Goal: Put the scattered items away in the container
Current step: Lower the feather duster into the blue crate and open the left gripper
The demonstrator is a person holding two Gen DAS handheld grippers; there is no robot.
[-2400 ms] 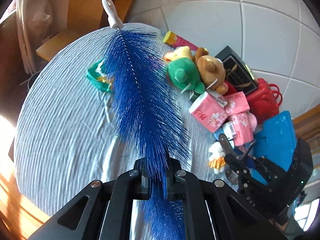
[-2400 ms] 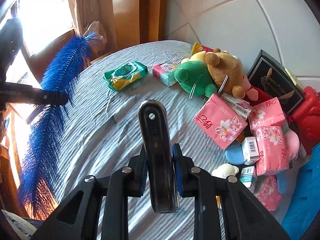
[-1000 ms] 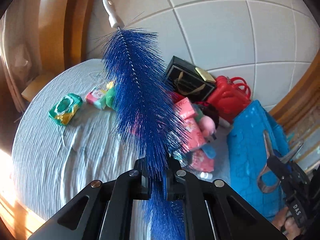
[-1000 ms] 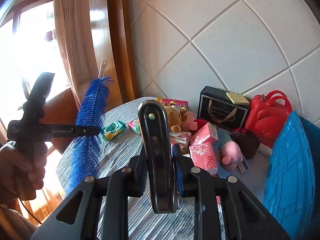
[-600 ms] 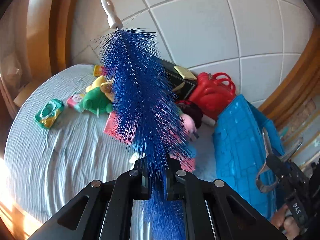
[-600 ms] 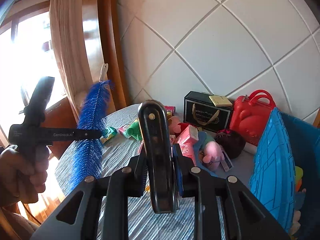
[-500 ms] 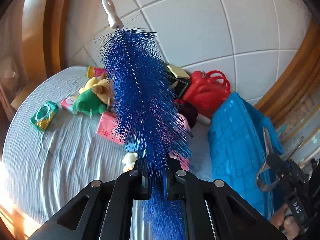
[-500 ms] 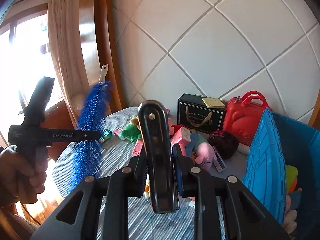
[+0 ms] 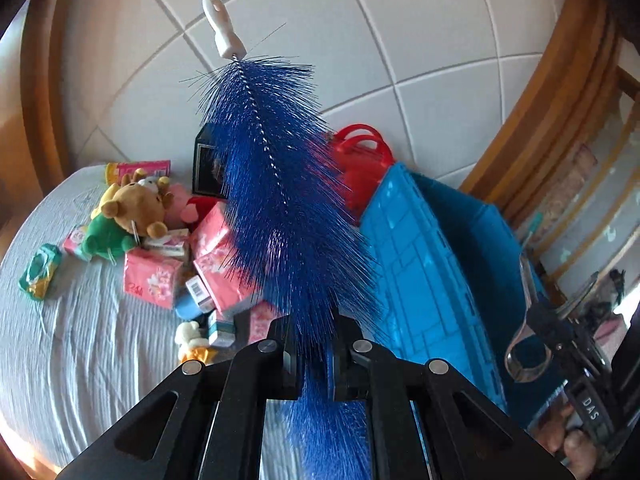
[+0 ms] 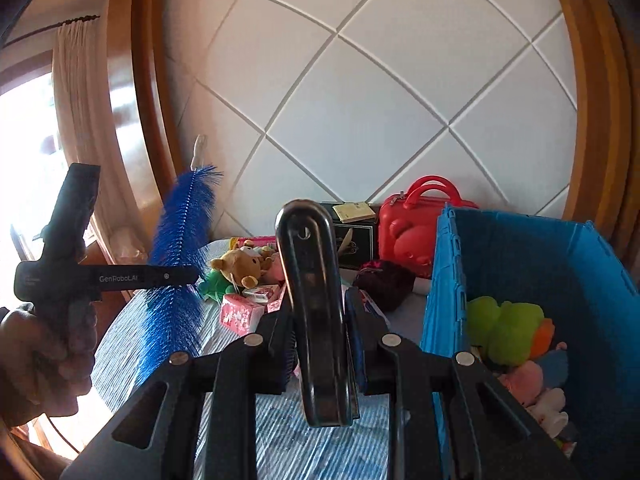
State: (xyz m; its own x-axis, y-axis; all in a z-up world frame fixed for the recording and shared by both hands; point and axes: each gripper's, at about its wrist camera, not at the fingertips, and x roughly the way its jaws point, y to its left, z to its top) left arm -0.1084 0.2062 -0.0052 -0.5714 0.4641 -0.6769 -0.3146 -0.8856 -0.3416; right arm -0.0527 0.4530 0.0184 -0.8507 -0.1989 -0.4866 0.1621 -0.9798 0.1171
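1. The blue bottle brush [image 9: 280,200] is sitting clamped between the shut jaws of the left gripper [image 9: 312,356], held through its bristles. Its long axis is running up toward 11 o'clock in the left wrist view, ending in a white handle tip [image 9: 222,28].
2. The blue crate [image 9: 424,280], the container, is lying toward 3 o'clock of the brush in that view, so the brush is needing to travel that way and tip over the near wall.
3. The right gripper [image 10: 320,320] is squeezing a dark flat tool [image 10: 316,312], standing upright toward 12 o'clock. The open crate [image 10: 532,252] is lying just at 3 o'clock of it, already holding a green soft toy [image 10: 504,328]. I judge the right hand nearer the crate.
4. Tissue packs [image 9: 150,284], a teddy bear [image 9: 132,208] and a red case [image 10: 416,236] are lying on the grey cloth [image 9: 80,344], at 9 o'clock of the crate.
5. Readable writing: "GenRoboLAI", roughly, is showing on the left gripper's side; "DAS" is showing on the right one.
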